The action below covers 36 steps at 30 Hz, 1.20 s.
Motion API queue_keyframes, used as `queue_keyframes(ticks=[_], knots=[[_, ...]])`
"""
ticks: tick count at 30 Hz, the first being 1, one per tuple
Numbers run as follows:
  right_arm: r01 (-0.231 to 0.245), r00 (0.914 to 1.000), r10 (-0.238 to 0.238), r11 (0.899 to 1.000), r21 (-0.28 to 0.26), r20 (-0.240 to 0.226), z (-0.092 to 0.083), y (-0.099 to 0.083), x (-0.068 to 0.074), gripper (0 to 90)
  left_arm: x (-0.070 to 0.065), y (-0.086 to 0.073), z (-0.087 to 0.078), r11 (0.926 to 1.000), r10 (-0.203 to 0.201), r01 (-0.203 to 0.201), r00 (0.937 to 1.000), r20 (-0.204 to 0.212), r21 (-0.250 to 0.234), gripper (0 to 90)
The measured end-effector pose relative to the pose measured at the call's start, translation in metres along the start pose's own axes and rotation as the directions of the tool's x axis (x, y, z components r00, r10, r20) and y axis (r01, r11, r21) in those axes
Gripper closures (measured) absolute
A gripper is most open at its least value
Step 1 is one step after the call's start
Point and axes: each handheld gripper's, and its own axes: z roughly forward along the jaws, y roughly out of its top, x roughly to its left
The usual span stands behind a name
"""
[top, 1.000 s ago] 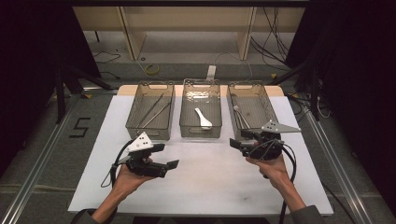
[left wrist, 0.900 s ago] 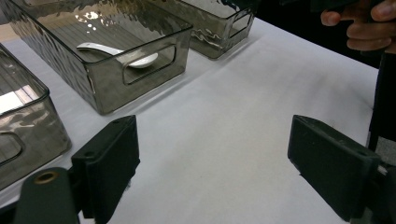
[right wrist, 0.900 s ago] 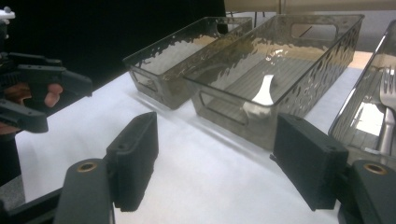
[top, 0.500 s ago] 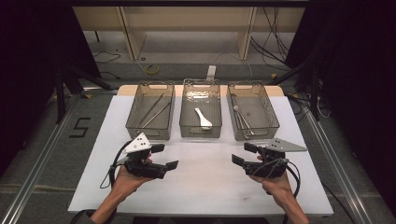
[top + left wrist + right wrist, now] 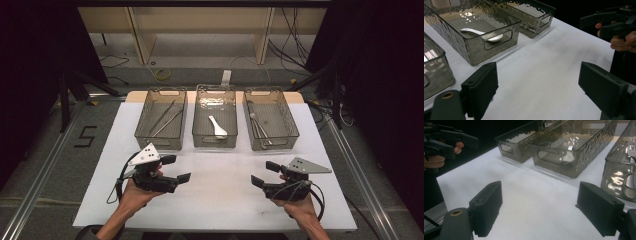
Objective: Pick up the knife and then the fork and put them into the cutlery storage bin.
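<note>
Bright overhead light on the white table (image 5: 215, 200) — dark surroundings, glare on bins (image 5: 481, 27).

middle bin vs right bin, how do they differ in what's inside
The middle bin holds a single white spoon, lying flat on its floor. The right bin holds metal cutlery, several thin pieces gathered along its left side, a fork among them. Both are the same clear smoky ribbed plastic with cut-out handles, standing side by side on the white tabletop.

White table top (image 5: 215, 195) on wooden board, lit from above. Grey floor (image 5: 45, 165), metal rails (image 5: 40, 175) along left and right table edges. Black "5" mark (image 5: 85, 136) left of table. Pale wooden shelf unit (image 5: 200, 30) beyond far edge. Loose cables (image 5: 295, 40) and yellow coil (image 5: 162, 75) on floor. Dark surroundings at both sides.
</note>
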Motion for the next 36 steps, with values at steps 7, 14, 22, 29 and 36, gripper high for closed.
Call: queue_keyframes(ticks=[7, 14, 22, 29, 36], knots=[[0.013, 0.9998, -0.014, 1.000, 0.012, 0.016, -0.0026, -0.0043, 0.0031, 20.9, -0.0017, -0.0016, -0.0037, 1.0000, 0.002, -0.002, 1.0000, 0.001, -0.008, 14.8], [0.012, 0.9997, -0.013, 1.000, 0.023, 0.021, -0.0027, -0.0086, 0.0018, 20.8, -0.0020, -0.0021, -0.0035, 1.0000, 0.003, -0.003, 1.0000, 0.003, -0.002, 14.8], [0.015, 0.9996, -0.015, 1.000, 0.022, 0.024, -0.0029, -0.0085, 0.0020, 20.9, -0.0024, -0.0022, -0.0030, 1.0000, 0.006, -0.006, 1.0000, 0.000, 0.000, 14.8], [0.017, 0.9995, -0.018, 1.000, 0.025, 0.027, -0.0029, -0.0085, 0.0021, 20.9, -0.0020, -0.0020, -0.0032, 1.0000, 0.007, -0.007, 1.0000, -0.001, 0.000, 14.8], [0.016, 0.9995, -0.017, 1.000, 0.023, 0.028, -0.0030, -0.0083, 0.0020, 20.9, -0.0017, -0.0020, -0.0029, 1.0000, 0.008, -0.008, 1.0000, -0.001, 0.000, 14.8]])
